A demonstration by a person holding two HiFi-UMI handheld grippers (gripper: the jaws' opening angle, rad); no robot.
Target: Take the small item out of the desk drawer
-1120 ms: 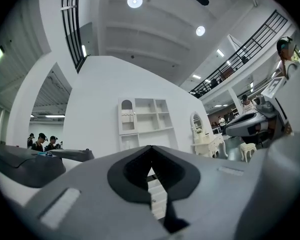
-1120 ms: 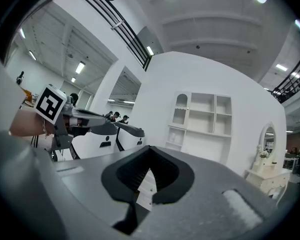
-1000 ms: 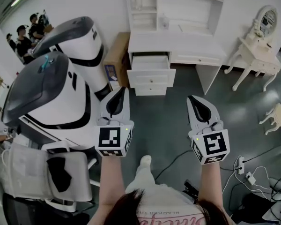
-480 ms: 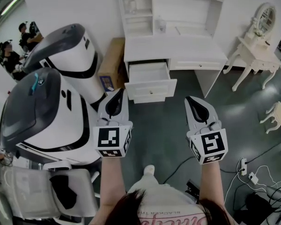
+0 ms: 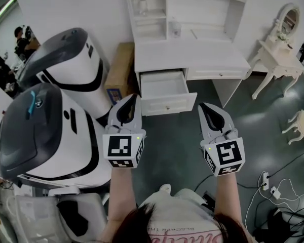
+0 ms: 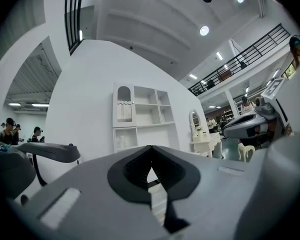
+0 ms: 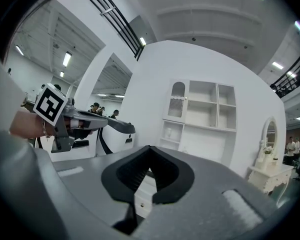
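A white desk [image 5: 192, 52] with a shelf unit on top stands ahead against the wall. Its upper left drawer [image 5: 164, 85] is pulled out; the inside looks pale, and I cannot make out any small item in it. My left gripper [image 5: 134, 96] is held level in front of me, short of the drawer's front, and is shut with nothing in it. My right gripper [image 5: 202, 106] hangs level to the right of the drawer, also shut and empty. In the left gripper view the left gripper's [image 6: 151, 147] jaws meet at the tip, with the desk's shelves [image 6: 140, 116] beyond. The right gripper [image 7: 150, 147] looks the same.
Two big white and grey pod-shaped machines [image 5: 45, 130] [image 5: 66, 54] fill the left side. A cardboard box [image 5: 120, 67] leans beside the desk. A dressing table with mirror [image 5: 276, 59] and a stool [image 5: 299, 125] stand at the right. Cables and a power strip [image 5: 266, 180] lie on the floor.
The desk and its open drawer have come nearer and lower in the head view as I walk toward them. Both grippers stay shut and side by side.
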